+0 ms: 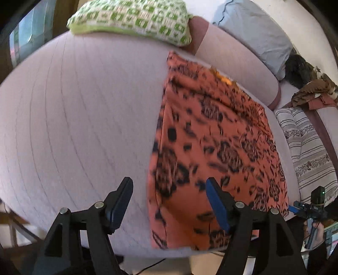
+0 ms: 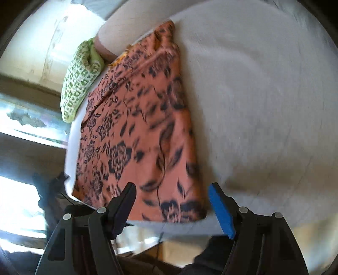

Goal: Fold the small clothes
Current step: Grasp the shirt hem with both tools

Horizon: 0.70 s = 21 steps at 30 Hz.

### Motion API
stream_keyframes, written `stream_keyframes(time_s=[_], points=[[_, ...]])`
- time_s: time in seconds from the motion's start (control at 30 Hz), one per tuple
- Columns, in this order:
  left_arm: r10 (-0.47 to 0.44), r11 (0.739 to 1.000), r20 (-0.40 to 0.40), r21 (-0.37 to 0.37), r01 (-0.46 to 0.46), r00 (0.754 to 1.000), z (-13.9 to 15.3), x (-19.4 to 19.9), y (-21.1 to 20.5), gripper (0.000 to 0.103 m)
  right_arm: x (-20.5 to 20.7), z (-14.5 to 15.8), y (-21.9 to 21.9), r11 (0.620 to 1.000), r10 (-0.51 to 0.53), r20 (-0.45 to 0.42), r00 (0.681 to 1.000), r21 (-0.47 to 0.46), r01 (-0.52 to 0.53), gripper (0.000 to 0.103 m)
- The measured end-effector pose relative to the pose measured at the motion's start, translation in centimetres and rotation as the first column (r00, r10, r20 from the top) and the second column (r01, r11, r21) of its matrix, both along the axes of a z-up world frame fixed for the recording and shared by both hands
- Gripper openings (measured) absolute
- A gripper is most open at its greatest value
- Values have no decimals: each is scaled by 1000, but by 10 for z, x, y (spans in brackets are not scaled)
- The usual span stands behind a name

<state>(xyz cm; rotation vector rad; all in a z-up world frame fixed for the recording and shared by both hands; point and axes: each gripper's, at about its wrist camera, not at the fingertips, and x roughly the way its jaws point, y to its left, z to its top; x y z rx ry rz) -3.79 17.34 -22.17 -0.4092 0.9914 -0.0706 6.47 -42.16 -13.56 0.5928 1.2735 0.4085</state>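
From the left wrist, the left claw [image 1: 169, 186] is wide open and holds nothing, over the near edge of the orange cloth with black flowers [image 1: 213, 152], which lies flat on the pale pink bed sheet [image 1: 80, 118] toward 3 o'clock. A green and white checked pillow [image 1: 131, 19] sits at 12 o'clock. From the right wrist, the right claw [image 2: 172, 191] is wide open too and empty, above the cloth's [image 2: 135, 131] near edge, with the pillow [image 2: 80, 80] at 10 o'clock.

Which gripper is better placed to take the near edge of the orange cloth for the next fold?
Probably the right gripper: the cloth's near edge lies between its open fingers. The left gripper straddles only the side edge.
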Motion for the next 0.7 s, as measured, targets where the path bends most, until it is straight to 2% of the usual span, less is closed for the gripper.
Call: stream_keyframes(time_s=[0.07, 0.2, 0.23, 0.37, 0.43, 0.5, 0.53, 0.57, 0.6, 0.63, 0.7], points=[[53, 997, -32, -47, -54, 998, -11, -9, 3, 72, -4, -3, -2, 1000, -5, -14, 1000, 16, 5, 70], [86, 986, -14, -139, -87, 996, -17, -33, 12, 71, -4, -5, -3, 1000, -4, -24, 1000, 9, 4, 66], [88, 986, -11, -138, -89, 996, -19, -35, 13, 71, -3, -10, -3, 1000, -10, -44, 999, 21, 11, 66], [80, 990, -54, -113, -86, 995, -28, -29, 10, 70, 0, -6, 7, 1000, 24, -17, 1000, 16, -23, 66], [47, 994, -52, -95, -52, 998, -26, -30, 3, 70, 1, -7, 12, 999, 39, -22, 999, -3, -39, 61], [21, 997, -55, -71, -25, 998, -26, -31, -4, 64, 1, -7, 14, 999, 36, -24, 999, -3, -36, 53], [22, 999, -67, -48, -25, 998, -28, -28, -5, 55, 1, -8, 14, 999, 37, -26, 999, -2, -37, 47], [35, 999, -78, -27, -38, 996, -31, -28, -4, 40, 1, -10, 15, 999, 37, -34, 999, -9, -37, 45], [56, 998, -89, -17, -58, 994, -33, -28, -1, 31, 2, -11, 15, 999, 33, -42, 999, -14, -33, 45], [78, 996, -104, -22, -81, 991, -34, -29, 6, 13, 2, -12, 14, 999, 31, -46, 998, -13, -31, 44], [91, 990, -120, -97, -102, 989, -37, -33, 18, 8, 3, -12, 13, 999, 31, -49, 998, -13, -31, 44]])
